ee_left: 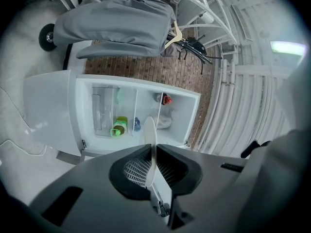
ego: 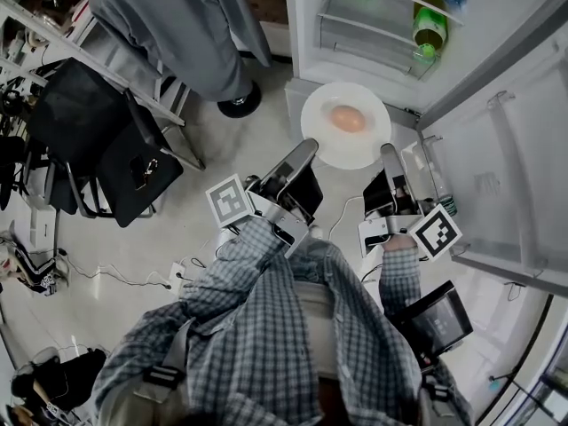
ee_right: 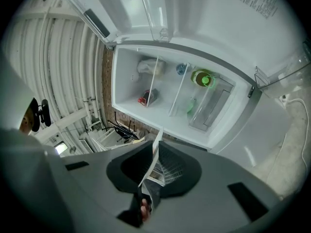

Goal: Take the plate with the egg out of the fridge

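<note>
Plate (ego: 359, 149) is out of the fridge (ego: 373, 25), held level in the air just in front of the open compartment, above the floor. 1 egg (ego: 348, 118) lies near the plate's middle.

2 grippers carry it. Left gripper (ego: 304, 155) is clamped on the near-left rim, right gripper (ego: 389, 156) on the near-right rim. In the left gripper view the jaws are closed down on the rim, with the plate edge-on between them. The right gripper view shows the same, rim pinched between the jaws.

Fridge door (ego: 506, 149) stands open at right. Green bottle (ego: 429, 27) sits inside the fridge, far right. Grey garment (ego: 186, 25) hangs far left, black chair (ego: 98, 131) at left. Checked sleeves (ego: 266, 273) are behind both grippers.
</note>
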`<state>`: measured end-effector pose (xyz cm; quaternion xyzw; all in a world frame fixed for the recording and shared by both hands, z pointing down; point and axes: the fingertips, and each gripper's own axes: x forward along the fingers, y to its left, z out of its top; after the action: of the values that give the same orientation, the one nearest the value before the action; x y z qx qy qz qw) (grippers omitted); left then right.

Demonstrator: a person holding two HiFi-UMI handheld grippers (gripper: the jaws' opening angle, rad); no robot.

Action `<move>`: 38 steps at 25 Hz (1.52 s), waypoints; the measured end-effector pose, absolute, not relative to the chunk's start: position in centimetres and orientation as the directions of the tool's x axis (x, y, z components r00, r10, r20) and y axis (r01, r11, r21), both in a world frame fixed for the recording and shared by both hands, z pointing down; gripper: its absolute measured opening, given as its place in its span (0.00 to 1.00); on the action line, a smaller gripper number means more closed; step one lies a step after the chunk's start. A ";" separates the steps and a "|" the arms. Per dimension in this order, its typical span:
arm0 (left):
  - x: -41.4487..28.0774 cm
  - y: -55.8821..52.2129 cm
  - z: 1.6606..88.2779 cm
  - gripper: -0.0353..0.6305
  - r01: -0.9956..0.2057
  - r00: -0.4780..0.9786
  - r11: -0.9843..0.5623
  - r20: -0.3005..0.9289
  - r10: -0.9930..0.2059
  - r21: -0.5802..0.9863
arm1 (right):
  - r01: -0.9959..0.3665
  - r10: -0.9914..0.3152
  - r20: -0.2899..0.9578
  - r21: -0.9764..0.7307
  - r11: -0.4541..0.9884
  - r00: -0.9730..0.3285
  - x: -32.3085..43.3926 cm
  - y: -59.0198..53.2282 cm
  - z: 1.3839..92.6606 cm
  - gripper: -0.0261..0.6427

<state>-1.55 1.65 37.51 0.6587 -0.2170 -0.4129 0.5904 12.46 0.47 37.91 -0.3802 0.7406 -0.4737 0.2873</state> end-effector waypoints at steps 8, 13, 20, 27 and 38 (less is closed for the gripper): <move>-2.6 1.1 37.3 0.11 0.189 0.580 -0.210 -0.282 -0.764 0.959 | -0.271 -0.848 -0.067 -0.932 0.241 -0.526 11.4 0.0 38.3 0.10; -3.5 0.7 37.4 0.11 0.199 0.587 -0.204 -0.284 -0.758 0.958 | -0.273 -0.857 -0.066 -0.933 0.235 -0.512 10.6 -0.2 38.2 0.10; -4.0 -0.5 37.5 0.11 0.215 0.597 -0.203 -0.293 -0.747 0.955 | -0.289 -0.869 -0.063 -0.929 0.231 -0.490 10.1 -1.0 38.1 0.10; -4.4 -1.2 37.6 0.11 0.242 0.609 -0.187 -0.299 -0.735 0.952 | -0.301 -0.882 -0.059 -0.927 0.222 -0.468 9.8 -1.4 38.0 0.10; -3.9 -1.9 38.1 0.11 0.256 0.618 -0.173 -0.298 -0.727 0.951 | -0.311 -0.889 -0.055 -0.925 0.216 -0.455 10.2 -1.9 37.9 0.09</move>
<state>-3.94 -1.94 38.14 0.6542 -0.1803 -0.3982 0.6172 10.25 -1.89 37.94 -0.4194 0.7152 -0.4648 0.3107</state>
